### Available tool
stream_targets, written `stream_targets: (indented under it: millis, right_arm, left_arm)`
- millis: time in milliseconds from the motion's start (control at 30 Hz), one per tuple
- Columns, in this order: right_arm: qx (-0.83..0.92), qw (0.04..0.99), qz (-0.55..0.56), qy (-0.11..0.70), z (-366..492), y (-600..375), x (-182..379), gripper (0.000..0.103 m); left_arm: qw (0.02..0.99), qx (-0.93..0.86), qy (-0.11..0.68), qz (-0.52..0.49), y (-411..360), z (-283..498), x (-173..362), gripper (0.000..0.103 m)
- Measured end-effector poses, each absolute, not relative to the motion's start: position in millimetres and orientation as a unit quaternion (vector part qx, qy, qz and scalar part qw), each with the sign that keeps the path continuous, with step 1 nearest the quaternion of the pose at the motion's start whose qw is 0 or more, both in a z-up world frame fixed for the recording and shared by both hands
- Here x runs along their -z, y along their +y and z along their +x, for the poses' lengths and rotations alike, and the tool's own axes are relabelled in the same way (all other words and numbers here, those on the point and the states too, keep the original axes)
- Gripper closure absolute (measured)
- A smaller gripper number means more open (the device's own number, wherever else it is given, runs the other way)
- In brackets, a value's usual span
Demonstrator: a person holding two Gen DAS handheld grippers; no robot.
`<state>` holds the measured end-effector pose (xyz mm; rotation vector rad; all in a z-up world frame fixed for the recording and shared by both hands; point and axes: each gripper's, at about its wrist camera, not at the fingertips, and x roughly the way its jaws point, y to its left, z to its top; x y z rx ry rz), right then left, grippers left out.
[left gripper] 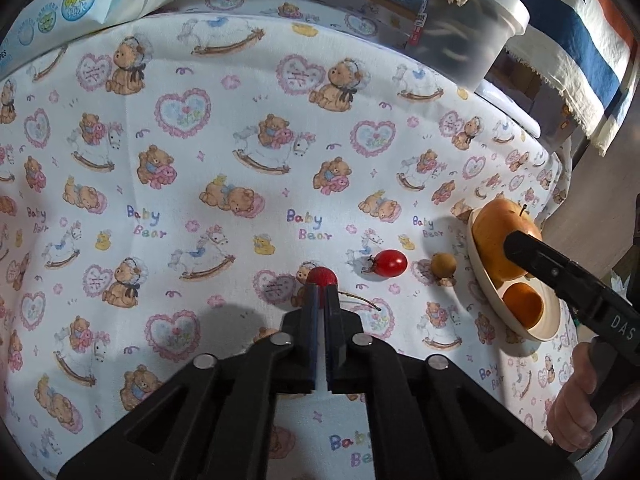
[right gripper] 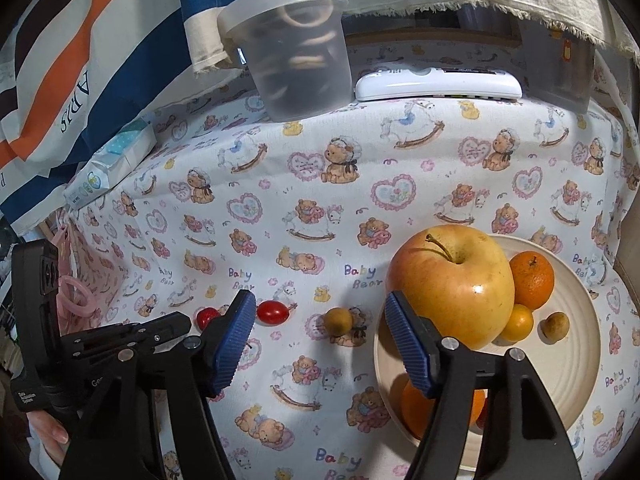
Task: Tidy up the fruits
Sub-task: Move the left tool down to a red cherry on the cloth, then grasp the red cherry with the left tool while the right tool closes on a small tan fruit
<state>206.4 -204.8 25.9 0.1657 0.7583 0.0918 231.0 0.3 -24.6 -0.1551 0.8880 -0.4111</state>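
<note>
Two small red fruits lie on the bear-print desk point(left gripper: 224, 128); the left gripper point(left gripper: 320, 294) is clenched at the nearer red fruit point(left gripper: 322, 276), its lower part hidden behind the fingertips, so whether it is pinched is unclear; the red tomato point(left gripper: 390, 263) lies just beside; the right gripper point(right gripper: 320, 328) stands released beside the apple point(right gripper: 452, 280) on the plate point(right gripper: 568, 360), an orange point(right gripper: 416, 404) half hidden behind one finger.

Tablecloth point(right gripper: 320, 200): white, printed with brown bears, pink hearts, rocking horses, pastel "Baby Bear" lettering. Plate point(right gripper: 568, 360): cream, ringed. Apple point(right gripper: 452, 284): yellow-orange, blushed red at 9 o'clock. Tangerine point(right gripper: 534, 280), at 2 o'clock of apple: orange. Tomato point(right gripper: 273, 312): glossy red. Gripper pads point(right gripper: 236, 336): ribbed blue on black. Hanging cloth point(right gripper: 80, 60): navy, orange, cream stripes.
</note>
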Motion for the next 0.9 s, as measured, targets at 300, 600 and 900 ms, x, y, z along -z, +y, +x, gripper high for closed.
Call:
stream_targets:
  millis: [300, 600, 900]
  right_arm:
    - [-0.048, 0.924, 0.082, 0.37, 206.7, -204.4, -27.0, 0.033]
    - [-0.041, 0.922, 0.096, 0.374, 208.2, -212.0, -25.8, 0.033]
    - [-0.049, 0.92, 0.091, 0.378, 209.3, -208.0, -23.9, 0.033]
  left_arm:
    - [0.89, 0.175, 0.42, -0.032, -12.5, 236.5, 25.9, 0.07]
    - [0.873, 0.182, 0.451, -0.023, -23.0, 252.0, 29.9, 0.07]
    - [0.859, 0.209, 0.464, -0.047, -18.5, 257.9, 46.3, 0.081]
